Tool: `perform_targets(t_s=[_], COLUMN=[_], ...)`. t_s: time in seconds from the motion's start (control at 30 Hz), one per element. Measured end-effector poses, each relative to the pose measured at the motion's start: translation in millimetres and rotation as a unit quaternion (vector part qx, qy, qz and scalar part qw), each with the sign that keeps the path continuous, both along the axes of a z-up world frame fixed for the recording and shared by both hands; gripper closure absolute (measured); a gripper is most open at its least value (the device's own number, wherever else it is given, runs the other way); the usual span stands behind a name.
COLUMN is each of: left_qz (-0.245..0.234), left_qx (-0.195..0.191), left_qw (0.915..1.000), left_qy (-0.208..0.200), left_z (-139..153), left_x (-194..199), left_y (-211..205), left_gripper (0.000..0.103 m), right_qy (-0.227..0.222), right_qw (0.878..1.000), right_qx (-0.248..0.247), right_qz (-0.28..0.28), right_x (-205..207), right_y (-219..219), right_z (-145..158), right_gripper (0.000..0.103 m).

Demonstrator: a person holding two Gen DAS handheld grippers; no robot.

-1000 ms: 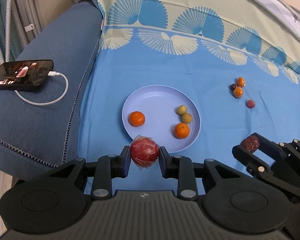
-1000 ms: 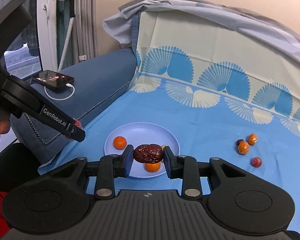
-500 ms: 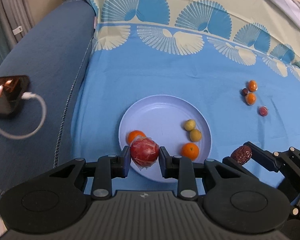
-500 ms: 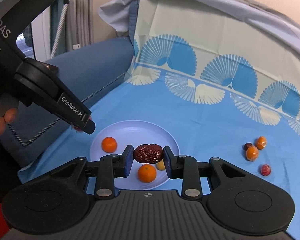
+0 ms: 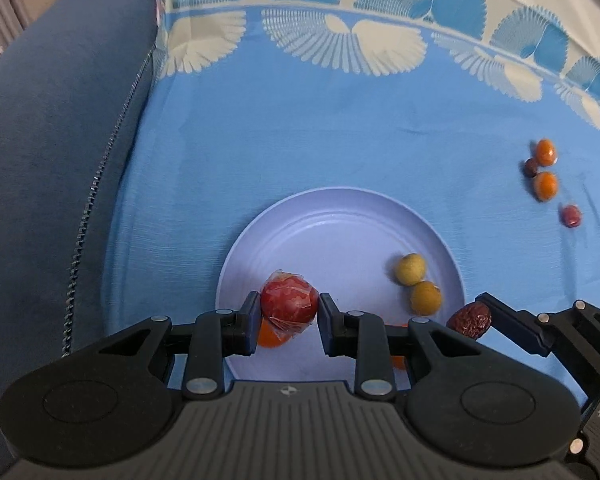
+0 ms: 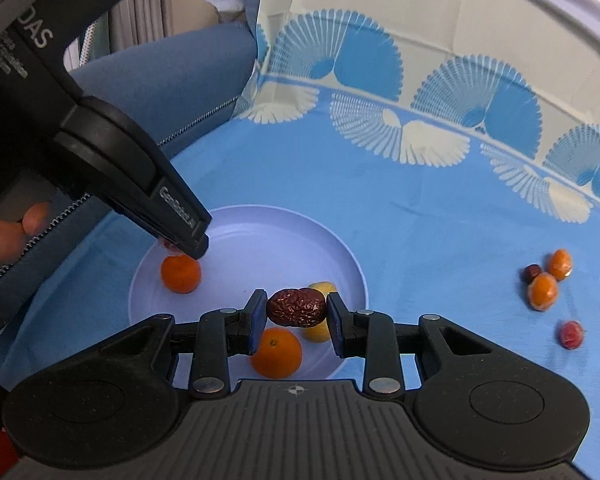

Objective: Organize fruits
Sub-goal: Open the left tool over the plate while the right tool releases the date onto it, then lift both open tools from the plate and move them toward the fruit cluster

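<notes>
The left gripper [image 5: 288, 312] is clamped on a red wrapped fruit [image 5: 288, 300], held between its pads over the near left part of the pale plate [image 5: 339, 216]. Just under it lies an orange [image 5: 270, 336], partly hidden by the fruit and the pad. The right gripper [image 6: 296, 312] pinches a wrinkled dark red date [image 6: 296, 307] over the plate's near edge.

On the plate lie two yellowish round fruits [image 5: 409, 269], touching each other, and a second orange [image 6: 276, 353] close below the right gripper's left finger. To the right, well apart from the plate on the blue cloth [image 5: 300, 128] (fan-patterned along its far edge), sit two small oranges [image 5: 545, 184] with a small dark fruit [image 5: 531, 167] touching them, and a small red fruit [image 5: 571, 216] nearer.

A dark blue cushion [image 5: 52, 128] borders the cloth on the left. In the right wrist view the left gripper's finger reads "GenRobot.AI", and its body shows "DAS".
</notes>
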State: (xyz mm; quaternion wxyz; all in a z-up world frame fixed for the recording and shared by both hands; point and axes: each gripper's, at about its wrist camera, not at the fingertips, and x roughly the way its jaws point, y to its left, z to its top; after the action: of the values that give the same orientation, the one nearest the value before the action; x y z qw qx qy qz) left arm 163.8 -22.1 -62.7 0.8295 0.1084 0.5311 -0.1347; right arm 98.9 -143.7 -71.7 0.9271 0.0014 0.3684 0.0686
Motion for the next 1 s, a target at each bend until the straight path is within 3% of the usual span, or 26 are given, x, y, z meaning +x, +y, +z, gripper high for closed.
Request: perform_targets(t_s=[0.23, 0.3, 0.33, 0.37, 0.43, 0.63, 1.0], left_qz=[-0.001, 0.0, 0.004, 0.011, 0.016, 0.013, -0.001], left_qx=[0.022, 0.026, 0.033, 0.039, 0.043, 0.043, 0.068], left_qw=[0.9997, 0.9997, 0.9995, 0.9991, 0.9981, 0.9989, 0.9973], left_qy=[0.009, 0.002, -0.003, -0.012, -0.04, -0.018, -0.026], left_z=[-22, -22, -20, -17, -7, 10, 38], left_x=[19, 21, 20, 19, 12, -11, -97], left_y=[-6, -5, -5, -5, -2, 9, 21], left_gripper=[0.07, 0.049, 0.017, 0.0, 0.0, 0.0, 0.0], right_qy=[0.02, 0.021, 0.022, 0.019, 0.008, 0.028, 0.019], right_qw=[1.0, 1.0, 1.0, 1.0, 1.0, 0.999, 0.998], right_qx=[-0.004, -0.005, -0.004, -0.004, -0.007, 0.013, 0.032], right_qz=[0.014, 0.011, 0.008, 0.002, -0.017, -0.032, -0.043], right_x=[21, 25, 26, 27, 23, -7, -89], right_y=[2, 1, 0, -1, -4, -10, -7], right_z=[-19, -21, -20, -18, -12, -1, 45], right_gripper=[0.069, 0.058, 0.038, 0.02, 0.01, 0.006, 0.001])
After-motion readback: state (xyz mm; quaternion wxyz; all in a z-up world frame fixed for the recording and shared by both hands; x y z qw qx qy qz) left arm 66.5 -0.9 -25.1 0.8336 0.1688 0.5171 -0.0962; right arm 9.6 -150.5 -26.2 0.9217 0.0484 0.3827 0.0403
